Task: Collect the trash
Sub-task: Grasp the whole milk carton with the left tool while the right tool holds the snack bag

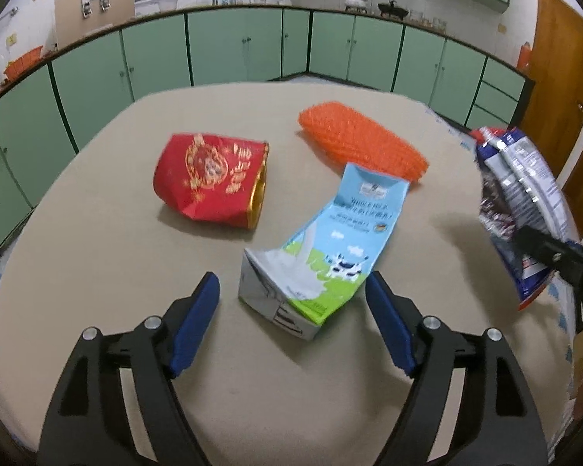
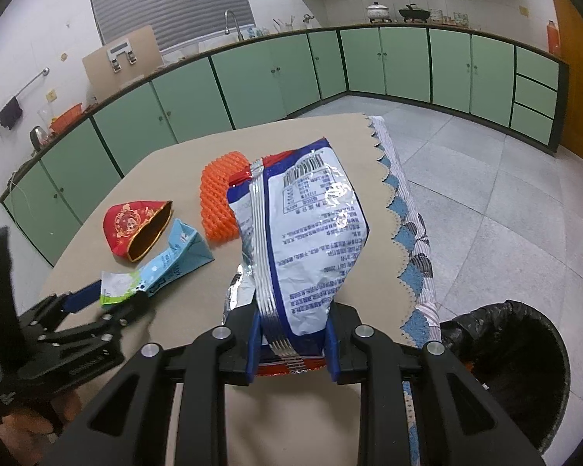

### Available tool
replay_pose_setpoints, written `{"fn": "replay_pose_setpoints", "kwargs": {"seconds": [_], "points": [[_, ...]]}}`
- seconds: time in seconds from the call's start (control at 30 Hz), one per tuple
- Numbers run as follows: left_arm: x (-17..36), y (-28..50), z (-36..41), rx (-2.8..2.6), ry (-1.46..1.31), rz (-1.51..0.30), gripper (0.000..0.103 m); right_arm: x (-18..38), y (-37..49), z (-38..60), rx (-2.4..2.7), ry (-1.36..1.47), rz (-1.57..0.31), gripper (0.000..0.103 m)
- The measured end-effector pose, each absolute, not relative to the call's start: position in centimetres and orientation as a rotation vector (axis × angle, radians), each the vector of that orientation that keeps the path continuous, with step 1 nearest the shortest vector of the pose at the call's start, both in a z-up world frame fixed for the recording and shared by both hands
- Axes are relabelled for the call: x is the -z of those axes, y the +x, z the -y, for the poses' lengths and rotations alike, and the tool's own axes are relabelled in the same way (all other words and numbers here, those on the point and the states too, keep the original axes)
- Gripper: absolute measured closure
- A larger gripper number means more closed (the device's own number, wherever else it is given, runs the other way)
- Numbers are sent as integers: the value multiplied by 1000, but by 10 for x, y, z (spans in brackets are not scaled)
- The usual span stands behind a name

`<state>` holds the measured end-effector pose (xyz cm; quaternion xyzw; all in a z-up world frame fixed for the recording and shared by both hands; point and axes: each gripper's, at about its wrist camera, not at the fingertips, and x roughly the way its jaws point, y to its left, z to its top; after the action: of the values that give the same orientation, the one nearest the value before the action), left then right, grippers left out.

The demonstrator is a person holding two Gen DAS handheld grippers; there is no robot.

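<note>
Right gripper [image 2: 291, 343] pinches a snack bag [image 2: 299, 233] by its bottom seam, bag held up above the table [image 2: 311, 407] edge; bag looks crumpled and empty, foil inside showing; in the left view it hangs at the far right, off the cloth.

Left gripper [image 1: 291, 303] spread wide, nothing between the pads; it sits low over the table with a flattened milk carton [image 1: 315, 248] lying between and just ahead of the fingers - carton not touched as far as the left view shows; the right view has the fingers at the carton's near end, contact unclear.

Left on the table: carton; red bag [image 1: 213, 182] lying on its side, gold mouth open, left of the carton; orange mesh [image 1: 361, 143] behind the carton, touching or nearly so at its far end - cannot tell which.

Bin [image 2: 524, 380] with black liner stands on the floor beside the table's right edge, close to the right gripper; something orange shows at the inner rim, too dim to name.

Progress judged: early to middle; one item in hand but not yet dropped, three lying out; likely next - snack bag goes over to the bin, left jaws close on the carton; risk: flat carton may slide on the cloth rather than lift.
</note>
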<state>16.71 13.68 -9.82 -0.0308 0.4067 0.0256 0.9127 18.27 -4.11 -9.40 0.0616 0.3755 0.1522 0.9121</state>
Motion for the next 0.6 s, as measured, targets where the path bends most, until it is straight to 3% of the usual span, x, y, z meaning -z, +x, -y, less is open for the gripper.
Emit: {"fn": "replay_pose_setpoints", "kwargs": {"seconds": [0.27,0.33,0.6], "points": [[100,177,-129,-40,-50,-844,25,97,182,43,-310,130,-780,77],[101,181,-127,-43,-46,-852,44,96,182,43,-311,130,-778,77],[89,172,-121,-32,-63,-795,54,92,176,46,-312,126,-756,77]]}}
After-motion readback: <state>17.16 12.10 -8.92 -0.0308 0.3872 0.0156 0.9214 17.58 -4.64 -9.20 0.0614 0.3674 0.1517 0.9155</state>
